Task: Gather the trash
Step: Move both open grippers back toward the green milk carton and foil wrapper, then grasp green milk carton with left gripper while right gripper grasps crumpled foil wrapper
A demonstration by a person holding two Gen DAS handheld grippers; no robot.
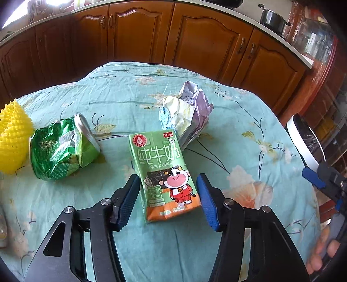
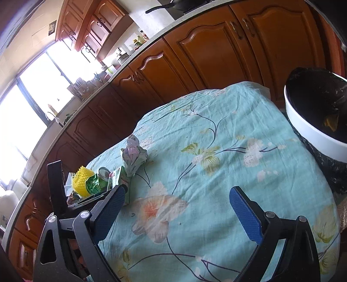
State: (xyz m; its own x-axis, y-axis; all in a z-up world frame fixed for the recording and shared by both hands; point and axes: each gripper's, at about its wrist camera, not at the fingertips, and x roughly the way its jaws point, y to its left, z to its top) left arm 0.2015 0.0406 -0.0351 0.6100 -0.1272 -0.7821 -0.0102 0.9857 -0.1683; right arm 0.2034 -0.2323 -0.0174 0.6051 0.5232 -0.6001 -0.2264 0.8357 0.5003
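Observation:
A green milk carton [image 1: 167, 173] lies flat on the floral tablecloth [image 1: 130, 104]. My left gripper [image 1: 168, 193] is open, its blue pads on either side of the carton's near half without touching. Behind the carton lies a crumpled paper ball [image 1: 186, 115]; to the left are a crushed green can [image 1: 63, 147] and a yellow foam fruit net [image 1: 13, 138]. My right gripper [image 2: 177, 208] is open and empty above bare cloth; it shows at the right edge of the left wrist view [image 1: 321, 180]. The right wrist view shows the carton [image 2: 121, 180], paper ball [image 2: 133, 156], can [image 2: 97, 180] and net [image 2: 82, 180] at far left.
A white-rimmed bin with a black liner [image 2: 314, 121] stands off the table's right edge; it also shows in the left wrist view [image 1: 303, 143]. Wooden kitchen cabinets [image 1: 195, 39] run behind the table. A pot [image 1: 273, 17] sits on the counter.

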